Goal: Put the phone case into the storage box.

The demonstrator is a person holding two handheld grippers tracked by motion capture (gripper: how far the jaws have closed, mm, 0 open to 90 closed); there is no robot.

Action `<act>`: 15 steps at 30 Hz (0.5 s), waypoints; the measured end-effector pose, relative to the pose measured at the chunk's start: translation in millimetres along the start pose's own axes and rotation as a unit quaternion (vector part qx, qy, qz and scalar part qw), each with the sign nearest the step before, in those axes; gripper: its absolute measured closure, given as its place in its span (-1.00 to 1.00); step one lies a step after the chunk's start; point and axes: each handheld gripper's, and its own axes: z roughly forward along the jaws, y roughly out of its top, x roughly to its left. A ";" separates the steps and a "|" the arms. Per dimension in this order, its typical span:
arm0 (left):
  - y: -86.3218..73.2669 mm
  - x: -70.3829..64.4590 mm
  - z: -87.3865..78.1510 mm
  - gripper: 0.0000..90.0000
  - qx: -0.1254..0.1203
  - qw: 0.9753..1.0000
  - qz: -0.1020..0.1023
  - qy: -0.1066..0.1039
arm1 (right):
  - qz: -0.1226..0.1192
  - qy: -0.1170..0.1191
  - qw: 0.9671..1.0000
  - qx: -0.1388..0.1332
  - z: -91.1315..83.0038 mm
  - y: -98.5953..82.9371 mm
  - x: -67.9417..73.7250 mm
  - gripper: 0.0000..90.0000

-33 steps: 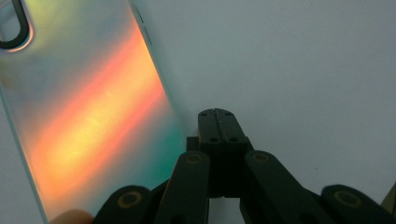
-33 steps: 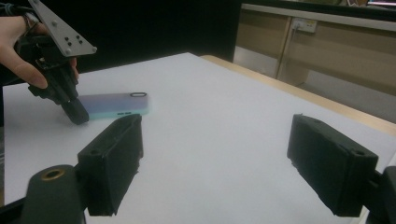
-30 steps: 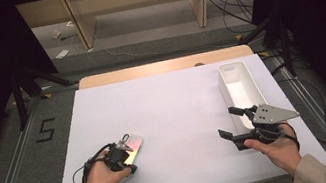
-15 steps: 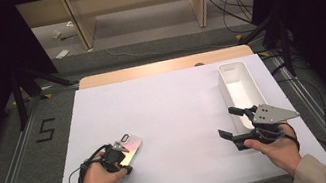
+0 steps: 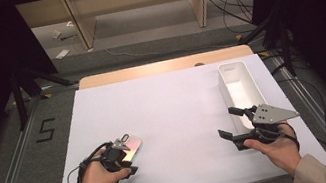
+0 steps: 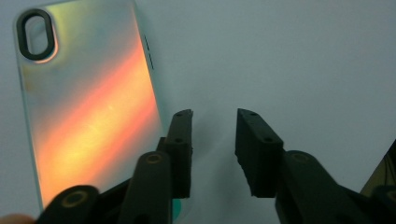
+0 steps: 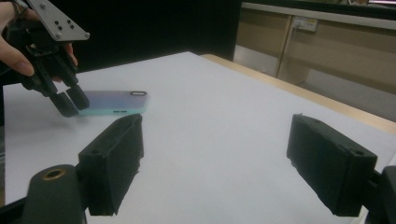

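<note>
flat on the table, the phone case (image 6: 88, 112) lies just beside the left gripper's (image 6: 212, 140) parted fingers.

The phone case (image 5: 129, 148) lies flat on the table (image 5: 163, 106), near its front left corner. The left gripper (image 6: 212, 140) sits just beside the case, at its near end. The bin (image 5: 240, 93) stands well right of the case, and the right gripper (image 5: 232, 122) is at the bin's near end.
</note>
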 end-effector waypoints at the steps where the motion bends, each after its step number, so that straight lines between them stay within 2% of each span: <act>1: 0.0 0.0 0.0 0.24 0.000 1.000 0.000 0.000 | 0.000 0.000 1.000 0.000 0.0 0.0 0.0 -0.57; 2: 1.3 0.1 -1.2 0.24 -0.006 1.000 -0.002 0.006 | 0.001 0.000 1.000 -0.001 0.1 0.0 -0.1 -0.57; 3: 2.7 0.3 -2.0 0.01 -0.011 1.000 -0.005 0.013 | 0.000 0.000 1.000 0.000 0.0 0.1 0.1 -0.57; 4: 3.8 1.2 -2.9 -0.11 -0.012 1.000 -0.006 0.023 | -0.001 0.000 1.000 -0.001 0.2 0.2 0.1 -0.57; 5: 4.8 2.5 -3.4 -0.11 -0.012 0.999 -0.007 0.032 | -0.001 0.000 1.000 -0.001 0.2 0.2 0.1 -0.57; 6: 5.5 4.1 -3.8 -0.36 -0.012 0.999 -0.008 0.041 | -0.001 -0.001 1.000 -0.001 0.3 0.4 0.1 -0.57; 7: 6.5 7.6 -3.5 -0.50 -0.005 0.998 -0.010 0.061 | 0.000 -0.001 1.000 0.000 0.4 0.3 0.2 -0.57; 8: 6.5 7.6 -3.5 -0.62 -0.005 0.998 -0.010 0.061 | 0.000 0.000 1.000 0.000 0.4 0.3 0.2 -0.57; 9: 7.3 11.0 -3.0 -0.68 0.003 0.997 -0.017 0.076 | -0.001 0.000 1.000 0.000 0.5 0.3 0.3 -0.57; 13: 8.0 16.9 -1.2 -0.91 0.008 0.996 -0.034 0.081 | -0.001 0.000 1.000 -0.002 0.3 0.6 0.3 -0.57; 15: 8.3 21.5 -0.3 -0.94 0.015 0.996 -0.037 0.082 | -0.001 0.000 1.000 -0.002 0.3 0.5 0.2 -0.57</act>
